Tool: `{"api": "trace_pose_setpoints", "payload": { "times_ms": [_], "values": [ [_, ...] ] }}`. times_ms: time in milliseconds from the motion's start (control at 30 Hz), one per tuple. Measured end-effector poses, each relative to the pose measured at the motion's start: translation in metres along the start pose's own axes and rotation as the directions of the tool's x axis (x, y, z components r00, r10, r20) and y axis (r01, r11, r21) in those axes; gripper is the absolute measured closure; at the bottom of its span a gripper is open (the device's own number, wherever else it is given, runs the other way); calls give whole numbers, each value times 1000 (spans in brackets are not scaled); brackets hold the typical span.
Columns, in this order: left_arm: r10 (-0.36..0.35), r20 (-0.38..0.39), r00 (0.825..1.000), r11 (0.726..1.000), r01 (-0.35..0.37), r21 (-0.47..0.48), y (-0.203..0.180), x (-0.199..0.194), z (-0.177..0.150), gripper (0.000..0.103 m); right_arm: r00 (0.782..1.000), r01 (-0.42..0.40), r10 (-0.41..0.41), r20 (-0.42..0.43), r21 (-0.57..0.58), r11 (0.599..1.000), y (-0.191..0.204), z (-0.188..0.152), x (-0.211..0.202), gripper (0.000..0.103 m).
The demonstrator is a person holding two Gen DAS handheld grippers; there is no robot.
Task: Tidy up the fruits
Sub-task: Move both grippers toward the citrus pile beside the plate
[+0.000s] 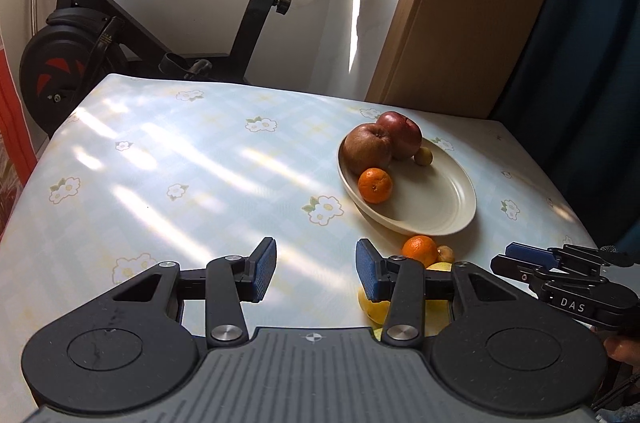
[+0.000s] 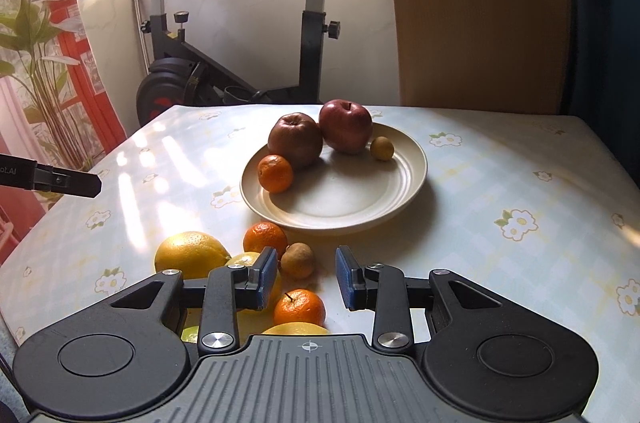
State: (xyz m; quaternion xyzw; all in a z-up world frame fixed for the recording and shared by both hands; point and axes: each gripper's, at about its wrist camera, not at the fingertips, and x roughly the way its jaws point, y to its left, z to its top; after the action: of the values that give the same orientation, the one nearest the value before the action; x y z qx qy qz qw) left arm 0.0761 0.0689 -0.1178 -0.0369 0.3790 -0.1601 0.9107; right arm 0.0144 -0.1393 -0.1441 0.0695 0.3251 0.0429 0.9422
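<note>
A cream plate (image 2: 404, 183) (image 1: 444, 207) holds two dark red apples (image 2: 346, 125) (image 1: 400, 133), a small orange (image 2: 275, 173) (image 1: 375, 185) and a small yellow-brown fruit (image 2: 382, 148). On the table in front of the plate lie loose fruits: a large yellow citrus (image 2: 188, 253), two small oranges (image 2: 265, 236) (image 2: 300, 307), a brown round fruit (image 2: 297, 260) and more yellow fruit partly hidden by the gripper. My right gripper (image 2: 306, 277) is open and empty just above the near orange. My left gripper (image 1: 316, 273) is open and empty over bare tablecloth, left of the fruits.
The table has a pale blue floral cloth (image 1: 180, 163). An exercise bike (image 1: 100, 35) stands behind the far edge, a wooden panel (image 2: 480, 3) at the back right, a red-framed window and plants (image 2: 36, 43) at the left.
</note>
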Motion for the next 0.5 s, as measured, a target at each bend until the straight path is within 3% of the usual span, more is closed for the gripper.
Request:
{"api": "trace_pose_setpoints", "payload": {
  "times_ms": [500],
  "values": [
    [-19, -56, 998, 1000, 19, -8, -9, 9, -26, 57, 1000, -11, 10, -24, -16, 1000, 5, -9, 4, 73]
  ]
}}
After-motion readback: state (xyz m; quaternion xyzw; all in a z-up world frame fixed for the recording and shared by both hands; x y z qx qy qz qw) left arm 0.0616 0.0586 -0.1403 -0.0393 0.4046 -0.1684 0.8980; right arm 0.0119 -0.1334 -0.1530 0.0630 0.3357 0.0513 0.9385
